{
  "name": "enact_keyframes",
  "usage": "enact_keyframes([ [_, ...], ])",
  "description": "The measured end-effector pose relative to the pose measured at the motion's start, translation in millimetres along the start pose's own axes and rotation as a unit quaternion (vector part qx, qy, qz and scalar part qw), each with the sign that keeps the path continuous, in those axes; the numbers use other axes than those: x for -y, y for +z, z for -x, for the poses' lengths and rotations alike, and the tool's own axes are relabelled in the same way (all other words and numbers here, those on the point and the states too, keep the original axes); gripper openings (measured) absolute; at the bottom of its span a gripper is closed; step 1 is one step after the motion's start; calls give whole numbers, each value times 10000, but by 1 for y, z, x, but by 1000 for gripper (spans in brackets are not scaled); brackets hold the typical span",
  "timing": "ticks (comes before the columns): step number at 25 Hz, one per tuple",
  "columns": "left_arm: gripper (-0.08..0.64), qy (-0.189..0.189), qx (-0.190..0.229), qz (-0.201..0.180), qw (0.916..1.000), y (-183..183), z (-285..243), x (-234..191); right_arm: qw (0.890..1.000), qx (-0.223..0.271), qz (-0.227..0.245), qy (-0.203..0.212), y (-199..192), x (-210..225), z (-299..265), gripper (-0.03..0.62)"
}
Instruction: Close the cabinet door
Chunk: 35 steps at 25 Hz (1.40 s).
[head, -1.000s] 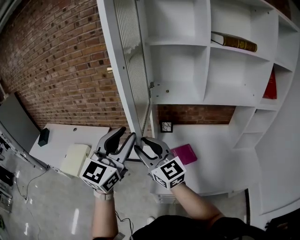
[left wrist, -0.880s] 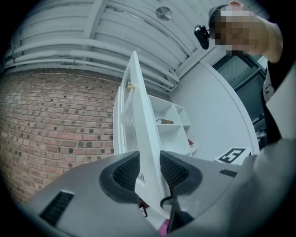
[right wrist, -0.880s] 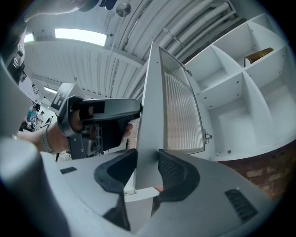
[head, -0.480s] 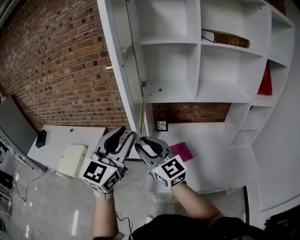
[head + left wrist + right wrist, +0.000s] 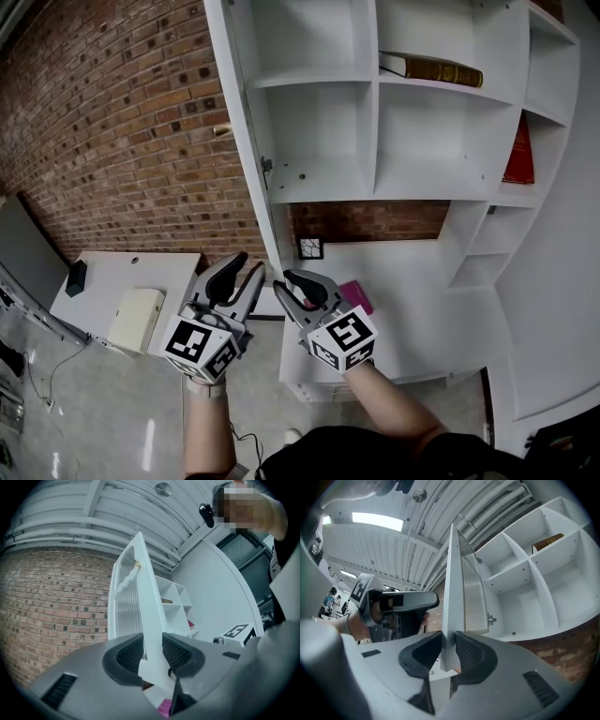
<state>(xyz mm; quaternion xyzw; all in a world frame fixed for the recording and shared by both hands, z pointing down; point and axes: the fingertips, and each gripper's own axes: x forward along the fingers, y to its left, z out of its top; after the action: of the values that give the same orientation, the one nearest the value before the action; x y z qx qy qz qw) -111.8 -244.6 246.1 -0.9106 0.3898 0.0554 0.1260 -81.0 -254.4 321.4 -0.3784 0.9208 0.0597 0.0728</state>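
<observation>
Faces a white cabinet (image 5: 319,131), the cabinet door (image 5: 147,616) swung out at its left. Holds the door's lower edge clamped in left tool (image 5: 248,270) and right tool (image 5: 289,279), the right one just narrowed onto it. Can slip off this thin edge, or strain the hinge (image 5: 267,165), if pushed straight and not along the arc.

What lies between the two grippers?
The cabinet door's lower edge, edge-on in the head view; the left gripper clamps it, the right gripper's jaws have just been closing on it.
</observation>
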Motion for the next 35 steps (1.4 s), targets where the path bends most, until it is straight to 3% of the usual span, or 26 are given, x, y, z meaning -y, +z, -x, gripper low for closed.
enact_keyframes([
  [19,130,372,-281,166,9988,-24,-13,42,9998,1,-91,-190,7,67,45,78],
  [26,130,266,-391,201,9987,-42,-22,44,9994,-21,14,-352,6,93,54,74],
  [35,130,-174,-338,344,9987,-61,-69,42,9976,-61,-25,-695,5,146,62,72],
])
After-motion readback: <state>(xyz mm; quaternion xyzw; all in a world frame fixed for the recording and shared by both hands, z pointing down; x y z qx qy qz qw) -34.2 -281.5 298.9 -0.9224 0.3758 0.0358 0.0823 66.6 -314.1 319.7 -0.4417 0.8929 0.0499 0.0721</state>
